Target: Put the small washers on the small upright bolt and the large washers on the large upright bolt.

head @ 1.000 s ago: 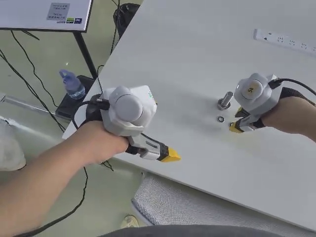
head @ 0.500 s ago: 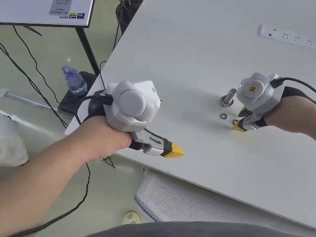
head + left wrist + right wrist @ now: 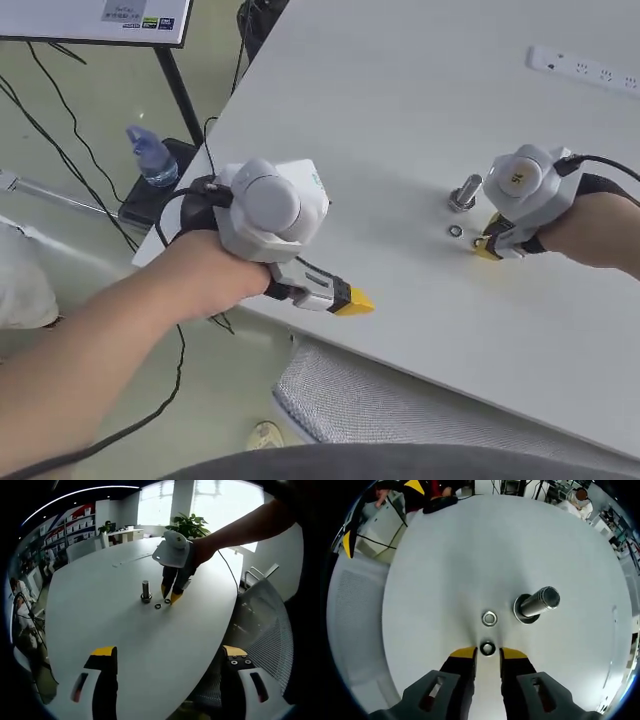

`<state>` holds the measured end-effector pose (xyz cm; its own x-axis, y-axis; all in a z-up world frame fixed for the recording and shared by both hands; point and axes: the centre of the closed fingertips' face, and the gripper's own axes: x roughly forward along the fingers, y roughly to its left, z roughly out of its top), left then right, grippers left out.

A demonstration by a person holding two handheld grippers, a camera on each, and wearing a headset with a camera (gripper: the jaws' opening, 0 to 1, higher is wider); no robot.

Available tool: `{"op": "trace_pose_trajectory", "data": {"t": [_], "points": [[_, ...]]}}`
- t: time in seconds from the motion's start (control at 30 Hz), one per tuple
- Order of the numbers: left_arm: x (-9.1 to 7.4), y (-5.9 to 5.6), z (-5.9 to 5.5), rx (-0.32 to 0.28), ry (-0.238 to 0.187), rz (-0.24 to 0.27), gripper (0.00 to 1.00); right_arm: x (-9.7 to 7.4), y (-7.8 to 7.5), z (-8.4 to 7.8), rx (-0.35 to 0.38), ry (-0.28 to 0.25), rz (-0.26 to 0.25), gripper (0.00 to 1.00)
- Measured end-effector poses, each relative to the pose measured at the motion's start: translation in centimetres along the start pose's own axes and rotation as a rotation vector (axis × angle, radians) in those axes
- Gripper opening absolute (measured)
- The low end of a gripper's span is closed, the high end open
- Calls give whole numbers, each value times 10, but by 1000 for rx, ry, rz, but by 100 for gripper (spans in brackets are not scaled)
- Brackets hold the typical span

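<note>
Your R tongs (image 3: 488,654) point down at the desk (image 3: 435,570). The tips have a narrow gap btwn them, not pressed together. A washer (image 3: 487,648) lies flat on the desk right btwn the tips; can't tell if they touch it. A 2nd washer (image 3: 489,618) lies flat just beyond the first, apart from it. The bolt (image 3: 537,604) stands upright on its wide round base near both washers, to their right in the right gripper view. Your L tongs (image 3: 167,655) are spread wide w/ nothing in them. They hang over the desk by its near edge, well apart from bolt & washers, facing them. A power strip (image 3: 585,72) lies at the desk's far side.
</note>
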<state>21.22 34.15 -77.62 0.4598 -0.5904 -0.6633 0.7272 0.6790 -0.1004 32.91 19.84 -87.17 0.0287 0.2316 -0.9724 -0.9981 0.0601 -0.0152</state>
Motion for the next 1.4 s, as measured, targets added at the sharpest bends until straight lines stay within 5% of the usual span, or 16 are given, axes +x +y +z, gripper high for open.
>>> {"op": "trace_pose_trajectory", "data": {"t": [0.67,1.4], "points": [[-4,-5,-5,-8,10,-2,81,0,2,1,44,79,-28,13],[-2,-7,-1,4,10,-4,79,-16,5,-5,109,38,-17,12]]}}
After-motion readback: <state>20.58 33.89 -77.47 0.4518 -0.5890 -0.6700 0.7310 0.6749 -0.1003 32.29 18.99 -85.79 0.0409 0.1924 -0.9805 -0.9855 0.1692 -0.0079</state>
